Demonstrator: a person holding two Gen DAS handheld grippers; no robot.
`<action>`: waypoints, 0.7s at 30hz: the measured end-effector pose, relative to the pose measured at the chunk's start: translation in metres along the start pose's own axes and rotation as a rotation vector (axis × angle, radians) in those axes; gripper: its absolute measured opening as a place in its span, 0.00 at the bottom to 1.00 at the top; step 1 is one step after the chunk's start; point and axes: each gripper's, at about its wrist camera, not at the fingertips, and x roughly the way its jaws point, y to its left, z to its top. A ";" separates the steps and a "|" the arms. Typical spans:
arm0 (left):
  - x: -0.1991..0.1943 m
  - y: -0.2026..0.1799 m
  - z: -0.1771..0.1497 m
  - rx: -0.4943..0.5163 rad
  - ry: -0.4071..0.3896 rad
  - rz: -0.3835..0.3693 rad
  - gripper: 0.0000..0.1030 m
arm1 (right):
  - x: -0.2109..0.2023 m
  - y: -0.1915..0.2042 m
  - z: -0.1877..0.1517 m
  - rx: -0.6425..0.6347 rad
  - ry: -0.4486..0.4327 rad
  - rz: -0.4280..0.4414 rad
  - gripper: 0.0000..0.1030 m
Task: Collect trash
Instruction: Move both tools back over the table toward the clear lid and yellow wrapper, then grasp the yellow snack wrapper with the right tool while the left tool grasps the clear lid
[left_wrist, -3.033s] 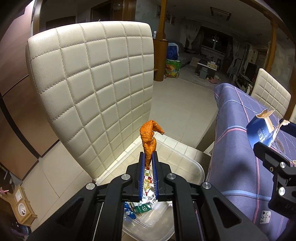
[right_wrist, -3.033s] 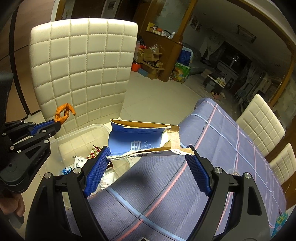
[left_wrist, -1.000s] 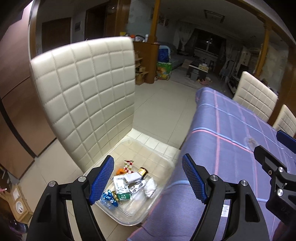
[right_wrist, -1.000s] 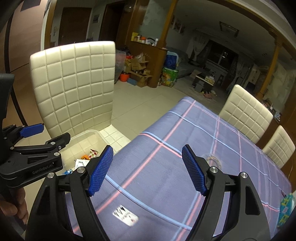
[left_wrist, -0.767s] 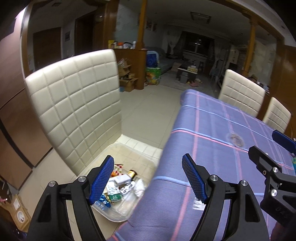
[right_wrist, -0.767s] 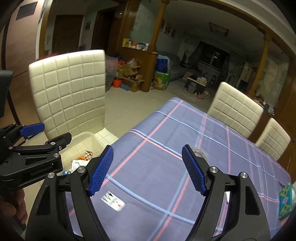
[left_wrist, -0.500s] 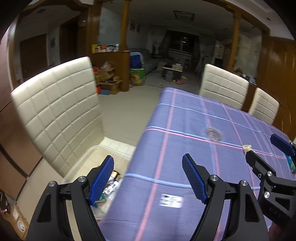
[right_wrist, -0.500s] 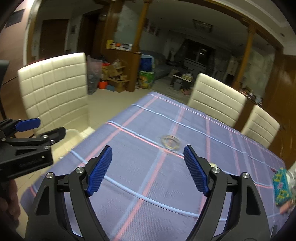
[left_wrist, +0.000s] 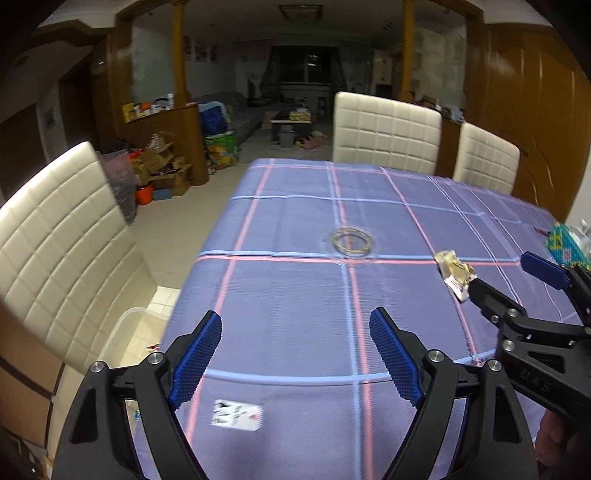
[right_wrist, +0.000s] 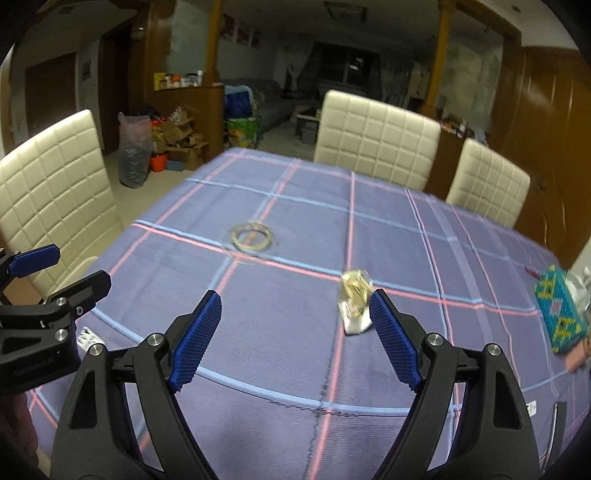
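- Both my tools are empty. The left gripper (left_wrist: 295, 354) has its blue pads spread wide over bare cloth, and they are widening a little more.
- The right gripper (right_wrist: 295, 334) is spread wide too, with nothing between its pads.
- The trash I see is a crumpled wrapper (right_wrist: 354, 304), pale gold and white, lying on the purple checked tablecloth (right_wrist: 258, 332) right of centre in the right wrist view.
- It sits just off the tip of my right-hand pad, beside it and not between the pads. I cannot tell if the two touch.
- In the left wrist view the wrapper (left_wrist: 456, 275) is at the right edge, just beyond the right gripper (left_wrist: 513, 275), far from my left pads.
- A small printed slip (left_wrist: 236, 415) lies low in the left view, below the left pads; it may be trash as well.
- The bin (left_wrist: 129, 332) shows only as a clear rim at lower left, beside the chair (left_wrist: 62, 258).
- Risk: closing from here would likely clip the wrapper's edge and flick it away, since it lies off-centre.
- Risk: pressing low could pinch the cloth and drag it.
- Risk: the beaded pouch (right_wrist: 561, 310) at far right could be mistaken for trash.
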 end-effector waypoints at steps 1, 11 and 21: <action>0.004 -0.004 0.001 0.007 0.006 -0.004 0.78 | 0.004 -0.005 -0.001 0.009 0.007 -0.001 0.82; 0.049 -0.042 0.015 0.077 0.057 -0.029 0.78 | 0.045 -0.043 -0.002 0.077 0.071 -0.010 0.87; 0.111 -0.056 0.026 0.084 0.152 -0.061 0.78 | 0.105 -0.064 -0.007 0.112 0.188 -0.005 0.87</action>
